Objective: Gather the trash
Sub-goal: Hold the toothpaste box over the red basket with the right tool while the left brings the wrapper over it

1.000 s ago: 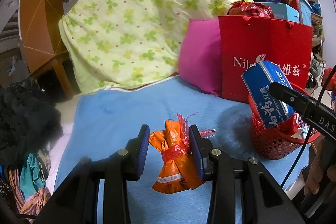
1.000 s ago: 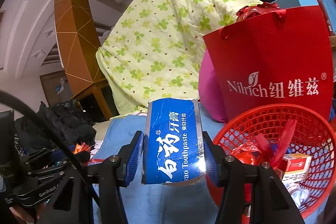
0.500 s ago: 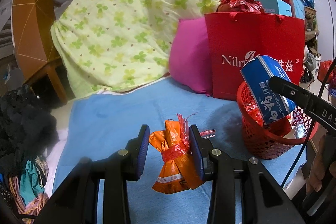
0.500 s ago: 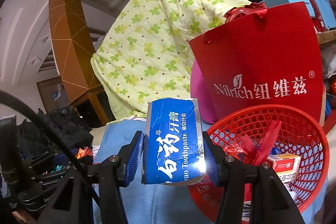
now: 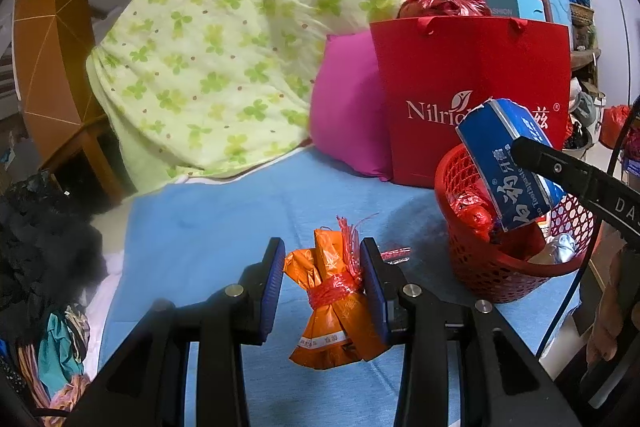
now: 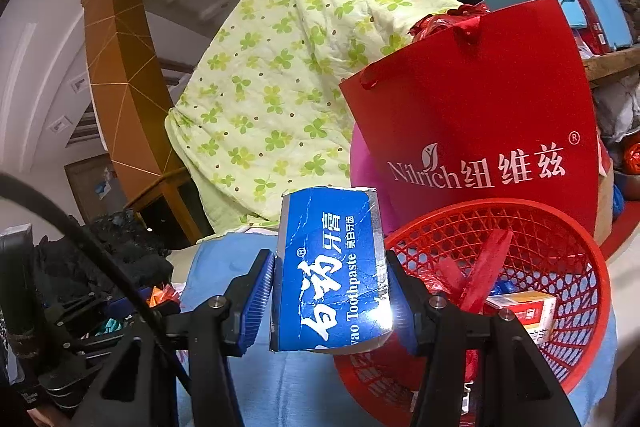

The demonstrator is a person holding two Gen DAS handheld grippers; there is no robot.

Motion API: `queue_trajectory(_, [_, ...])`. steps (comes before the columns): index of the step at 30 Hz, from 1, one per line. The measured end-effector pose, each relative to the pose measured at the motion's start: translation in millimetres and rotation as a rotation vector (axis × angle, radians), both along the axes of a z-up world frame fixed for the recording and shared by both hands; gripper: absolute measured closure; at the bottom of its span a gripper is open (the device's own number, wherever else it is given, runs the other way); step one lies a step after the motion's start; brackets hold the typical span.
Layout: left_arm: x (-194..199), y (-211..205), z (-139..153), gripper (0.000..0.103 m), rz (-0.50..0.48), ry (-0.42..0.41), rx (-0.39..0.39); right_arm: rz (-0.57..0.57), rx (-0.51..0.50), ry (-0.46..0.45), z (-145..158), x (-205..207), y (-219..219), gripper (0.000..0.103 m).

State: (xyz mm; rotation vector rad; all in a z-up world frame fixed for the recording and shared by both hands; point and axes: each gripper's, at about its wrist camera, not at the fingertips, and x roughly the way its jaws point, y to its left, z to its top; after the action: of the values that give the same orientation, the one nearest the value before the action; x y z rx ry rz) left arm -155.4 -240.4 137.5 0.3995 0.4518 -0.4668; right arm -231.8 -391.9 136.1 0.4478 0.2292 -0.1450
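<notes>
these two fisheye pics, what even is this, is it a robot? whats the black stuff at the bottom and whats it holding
No robot: a person holds a two-finger gripper in each hand, with a camera on each looking along the fingers. The black forks at the bottom are those fingers. The left view shows the left gripper clamped on an orange wrapper bundle above a blue sheet. The right view shows the right gripper clamped on a blue toothpaste box, beside a red mesh basket already holding trash. Behind stand a red gift bag and a green quilt.
</notes>
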Motion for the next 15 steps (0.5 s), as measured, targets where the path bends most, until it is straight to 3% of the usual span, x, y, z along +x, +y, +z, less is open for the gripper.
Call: queue_trajectory(15, [-6.5, -15.2, -4.1, 0.063, -0.028, 0.008, 0.014, -0.032, 0.020, -0.012, -0.2, -13.8, -4.1, 0.046])
